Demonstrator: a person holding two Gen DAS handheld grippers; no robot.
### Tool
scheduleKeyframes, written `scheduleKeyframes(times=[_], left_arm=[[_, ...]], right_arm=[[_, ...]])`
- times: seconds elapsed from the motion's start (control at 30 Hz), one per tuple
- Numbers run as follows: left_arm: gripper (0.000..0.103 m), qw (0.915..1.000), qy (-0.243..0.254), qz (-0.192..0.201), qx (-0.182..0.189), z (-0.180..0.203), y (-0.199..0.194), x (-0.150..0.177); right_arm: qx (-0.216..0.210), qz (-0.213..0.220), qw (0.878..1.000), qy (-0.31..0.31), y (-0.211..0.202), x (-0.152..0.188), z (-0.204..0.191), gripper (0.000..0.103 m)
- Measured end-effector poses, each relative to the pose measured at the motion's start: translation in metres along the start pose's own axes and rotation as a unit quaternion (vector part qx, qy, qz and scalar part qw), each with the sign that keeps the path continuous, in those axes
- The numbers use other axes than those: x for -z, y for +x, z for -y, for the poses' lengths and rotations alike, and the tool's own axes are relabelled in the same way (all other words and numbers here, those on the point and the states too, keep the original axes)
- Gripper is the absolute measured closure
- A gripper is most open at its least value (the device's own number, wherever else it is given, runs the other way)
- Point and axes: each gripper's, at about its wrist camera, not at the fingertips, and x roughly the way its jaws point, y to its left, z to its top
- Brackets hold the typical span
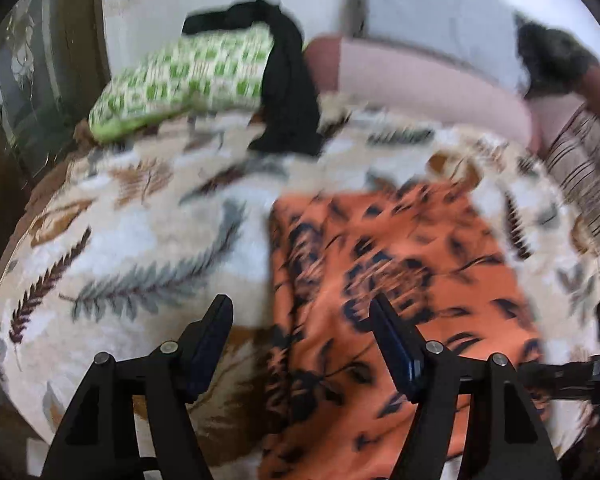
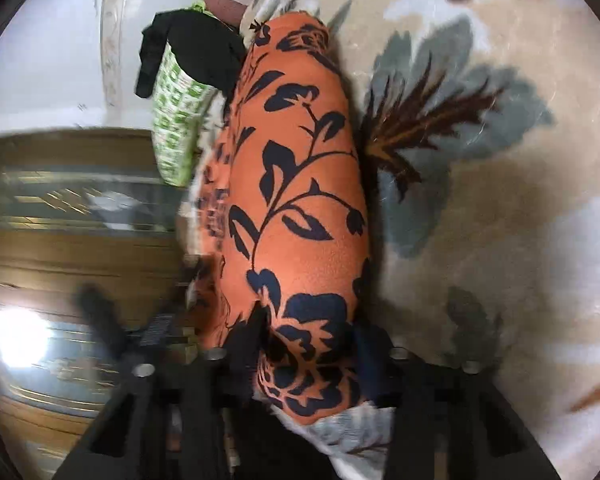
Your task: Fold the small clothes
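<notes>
Left wrist view
- Garment: orange cloth with dark floral print (image 1: 400, 280), lying mostly flat on the leaf-patterned blanket (image 1: 140, 240), right of centre.
- Left gripper (image 1: 302, 320): released, jaws wide; one finger over bare blanket, the other over the cloth's near part. Nothing between them but the garment's left edge below.
- Handling, judged: thin, soft, light; will drape and slide on the plush pile. Best taken at a hem or corner, not mid-panel.
- Around: green-checked pillow (image 1: 180, 80) with a black garment (image 1: 288, 92) draped over it, well apart at the far side; pink bolster (image 1: 420, 80) and striped cloth (image 1: 580, 168) to the right. Nothing lies on the fold area.

Right wrist view
- Right gripper (image 2: 312, 344): clenched on a bunched end of the orange cloth (image 2: 300, 200); fabric bulges between the fingers.
- Garment: humped into a long ridge running away from the jaws.
- Risk, judged: pale blanket fabric (image 2: 340, 432) shows right under the pinch; cannot tell whether it is caught too.
- Around: wooden furniture (image 2: 80, 248) close on the left, blurred.
</notes>
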Motion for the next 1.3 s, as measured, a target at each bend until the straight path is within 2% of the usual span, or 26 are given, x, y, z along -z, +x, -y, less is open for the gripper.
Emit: scheduleKeyframes(times=[0.07,0.1,0.13,0.17,0.2,0.23,0.3,0.37,0.47,0.5,0.53,0.6,0.63,0.7,0.77,0.8,0.83,0.87,0.9,0.93,1.0,1.07,1.1,1.13,1.23,1.3], left_arm=[[0.031,0.9992,0.037,-0.012,-0.013,0.012,0.016,0.005],[0.031,0.9973,0.052,-0.042,-0.031,0.014,0.036,0.012],[0.031,0.9955,0.049,-0.074,-0.033,0.011,0.054,0.018],[0.029,0.9966,0.021,-0.078,-0.017,0.002,0.061,0.021],[0.029,0.9973,-0.007,-0.073,-0.004,-0.008,0.059,0.020],[0.029,0.9973,-0.013,-0.073,-0.004,-0.011,0.057,0.018],[0.029,0.9975,-0.002,-0.071,-0.001,-0.011,0.057,0.019],[0.027,0.9974,-0.008,-0.071,0.004,-0.013,0.060,0.019],[0.027,0.9970,-0.024,-0.073,0.010,-0.019,0.064,0.020],[0.027,0.9971,-0.024,-0.071,0.010,-0.020,0.065,0.021],[0.027,0.9971,-0.025,-0.071,0.011,-0.021,0.065,0.022],[0.027,0.9967,-0.030,-0.073,0.016,-0.022,0.062,0.024],[0.028,0.9962,-0.038,-0.076,0.018,-0.024,0.060,0.023],[0.033,0.9946,-0.061,-0.077,0.032,-0.023,0.046,0.013],[0.034,0.9983,-0.033,-0.029,0.037,-0.012,0.023,0.002],[0.034,0.9998,-0.005,0.001,0.022,-0.005,0.013,-0.001],[0.034,0.9998,0.015,0.009,0.004,-0.001,0.014,-0.001],[0.034,0.9996,0.026,-0.010,-0.008,0.000,0.025,0.001],[0.034,0.9979,0.024,-0.059,-0.014,-0.003,0.048,0.007],[0.033,0.9958,0.015,-0.090,-0.011,-0.008,0.064,0.013],[0.028,0.9967,0.000,-0.082,-0.003,-0.014,0.070,0.018],[0.028,0.9969,0.014,-0.076,-0.013,-0.010,0.065,0.017],[0.028,0.9969,0.020,-0.074,-0.015,-0.008,0.065,0.018],[0.028,0.9969,0.021,-0.074,-0.014,-0.009,0.065,0.019],[0.025,0.9969,-0.004,-0.079,0.005,-0.020,0.068,0.018],[0.025,0.9969,-0.008,-0.079,0.008,-0.021,0.069,0.019]], right_arm=[[0.011,0.005,1.000,-0.005,-0.001,0.003,-0.002,0.068],[0.017,0.000,1.000,-0.008,0.002,0.002,0.000,0.068],[0.020,-0.010,1.000,-0.006,0.007,0.002,0.005,0.064],[0.014,-0.013,1.000,0.004,0.007,0.001,0.009,0.062],[0.007,-0.021,1.000,0.013,0.004,0.001,0.010,0.045],[0.004,-0.018,1.000,0.006,-0.004,0.000,0.006,0.037],[0.009,0.032,0.999,-0.038,-0.028,-0.005,-0.009,0.037],[0.013,0.054,0.997,-0.050,-0.034,-0.017,-0.017,0.036],[-0.014,0.012,1.000,-0.002,-0.002,-0.049,-0.006,0.033],[-0.003,0.001,1.000,0.013,0.011,-0.054,0.002,0.031],[0.011,-0.006,1.000,0.019,0.020,-0.056,0.006,0.046],[0.022,0.006,1.000,0.003,0.019,-0.050,-0.001,0.059],[0.030,0.019,0.999,-0.021,0.012,-0.043,-0.011,0.062],[0.043,0.017,0.999,-0.020,0.015,-0.039,-0.007,0.062],[0.045,0.016,0.999,-0.001,0.016,-0.042,0.007,0.052],[0.034,0.016,0.999,0.016,0.013,-0.044,0.011,0.043],[0.021,0.019,0.999,0.020,0.008,-0.047,0.011,0.037],[0.016,0.029,0.999,0.012,0.001,-0.048,0.008,0.035],[0.014,0.056,0.998,-0.003,-0.009,-0.052,0.003,0.032],[0.015,0.072,0.997,-0.008,-0.015,-0.056,0.001,0.031],[0.010,0.082,0.997,0.006,-0.010,-0.072,0.002,0.028],[0.002,0.059,0.998,0.019,0.008,-0.088,0.008,0.028],[0.000,0.040,0.999,0.019,0.023,-0.094,0.010,0.035],[0.020,0.028,0.999,0.008,0.032,-0.097,0.009,0.068],[0.054,0.055,0.996,-0.040,0.024,-0.086,-0.012,0.071],[0.064,0.049,0.996,-0.034,0.025,-0.086,-0.008,0.070]])
